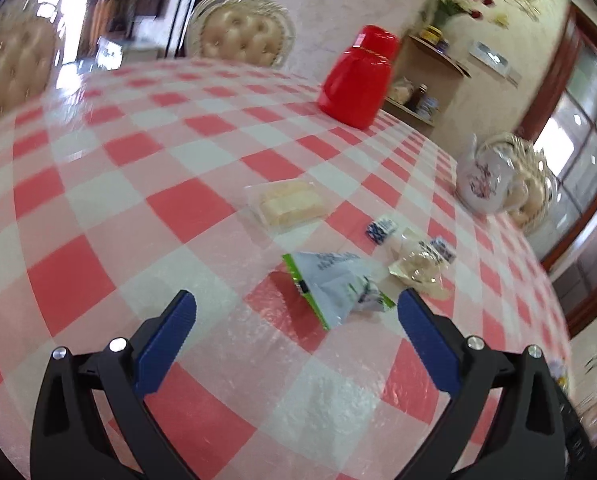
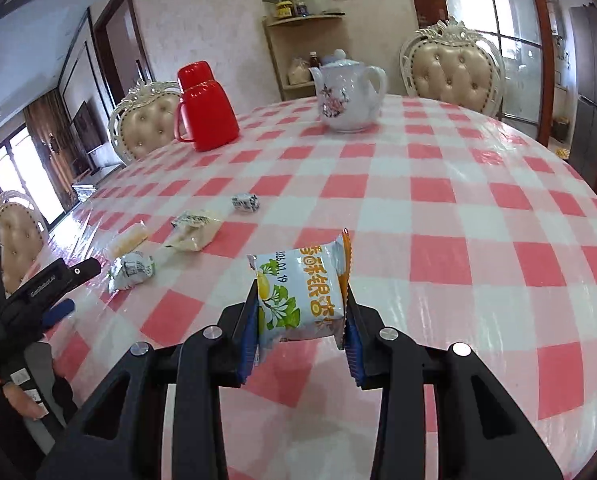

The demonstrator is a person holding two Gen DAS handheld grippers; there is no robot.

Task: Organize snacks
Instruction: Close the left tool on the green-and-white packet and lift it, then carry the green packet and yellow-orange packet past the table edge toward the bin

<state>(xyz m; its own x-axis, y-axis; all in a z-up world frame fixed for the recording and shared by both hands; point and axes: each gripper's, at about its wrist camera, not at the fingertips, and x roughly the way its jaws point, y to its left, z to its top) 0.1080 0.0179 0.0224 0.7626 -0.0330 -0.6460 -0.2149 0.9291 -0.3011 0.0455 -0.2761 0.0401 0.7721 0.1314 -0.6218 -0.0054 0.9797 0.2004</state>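
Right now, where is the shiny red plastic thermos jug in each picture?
Left wrist view: the shiny red plastic thermos jug stands upper right of centre, at the far side of the checked tablecloth.
Right wrist view: the jug stands upper left, in front of a padded chair.
Shared landmark: the white flowered teapot, to the right of the jug in both.

Snack packet [image 2: 302,296] with Chinese characters and date ending "01 19", other print illegible
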